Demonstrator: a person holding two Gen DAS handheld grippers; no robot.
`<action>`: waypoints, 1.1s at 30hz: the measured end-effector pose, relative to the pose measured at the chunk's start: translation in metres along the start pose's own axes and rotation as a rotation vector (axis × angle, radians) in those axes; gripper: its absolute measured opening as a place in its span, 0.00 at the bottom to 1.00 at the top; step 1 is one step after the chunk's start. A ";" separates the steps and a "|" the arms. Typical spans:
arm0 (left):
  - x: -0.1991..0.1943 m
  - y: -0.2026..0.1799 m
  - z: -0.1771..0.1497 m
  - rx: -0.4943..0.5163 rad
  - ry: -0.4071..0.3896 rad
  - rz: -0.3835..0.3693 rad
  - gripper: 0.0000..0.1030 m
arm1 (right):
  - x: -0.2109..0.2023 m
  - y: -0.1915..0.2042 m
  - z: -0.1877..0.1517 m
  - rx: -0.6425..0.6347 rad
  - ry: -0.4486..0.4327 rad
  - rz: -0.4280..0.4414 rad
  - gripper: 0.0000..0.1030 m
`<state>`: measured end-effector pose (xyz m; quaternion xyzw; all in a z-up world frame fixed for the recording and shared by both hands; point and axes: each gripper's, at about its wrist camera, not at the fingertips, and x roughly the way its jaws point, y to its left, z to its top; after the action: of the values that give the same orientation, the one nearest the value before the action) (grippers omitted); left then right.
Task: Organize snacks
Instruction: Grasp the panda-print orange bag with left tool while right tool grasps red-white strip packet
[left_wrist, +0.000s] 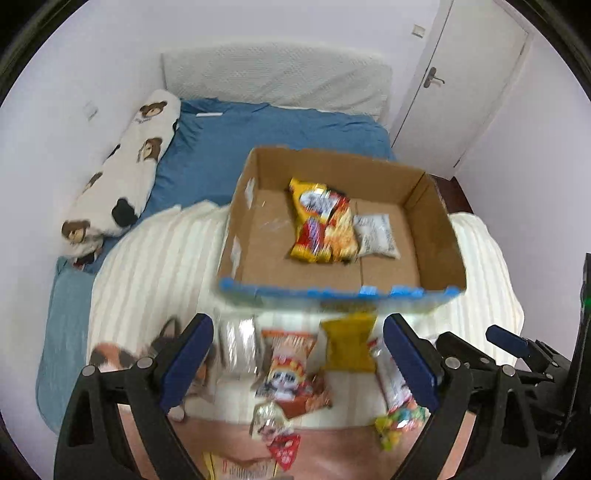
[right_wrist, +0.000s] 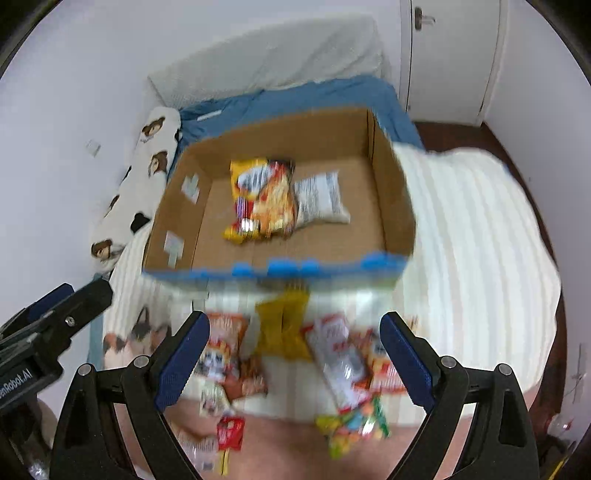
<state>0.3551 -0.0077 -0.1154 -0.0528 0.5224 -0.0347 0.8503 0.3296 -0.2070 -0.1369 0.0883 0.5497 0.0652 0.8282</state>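
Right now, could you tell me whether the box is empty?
Not empty: the box holds a yellow-red bag and a white packet.

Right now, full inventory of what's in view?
cardboard box: 1, brown with blue front edge, on the bed
yellow-red snack bag: 1, inside box
white packet: 1, inside box, touching the bag's right side
loose snacks: several, mixed colours, in front of the box; blurred, no exact count
cream blanket: 1, under box
blue sheet: 1, far end of bed
bear-print pillow: 1, white, along the left wall
door: 1, white, shut
left hand-held gripper: open, empty
right hand-held gripper: open, empty
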 end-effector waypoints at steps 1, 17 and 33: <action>0.002 0.005 -0.010 -0.006 0.014 0.010 0.92 | 0.004 -0.004 -0.009 0.008 0.018 0.002 0.93; 0.109 0.037 -0.097 -0.040 0.309 0.102 0.92 | 0.136 -0.054 -0.077 0.047 0.244 -0.109 0.83; 0.207 0.015 -0.056 0.000 0.446 0.123 0.92 | 0.168 -0.073 -0.079 0.237 0.330 -0.082 0.60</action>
<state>0.3988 -0.0196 -0.3254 -0.0119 0.6997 0.0066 0.7143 0.3223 -0.2376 -0.3338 0.1508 0.6849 -0.0200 0.7126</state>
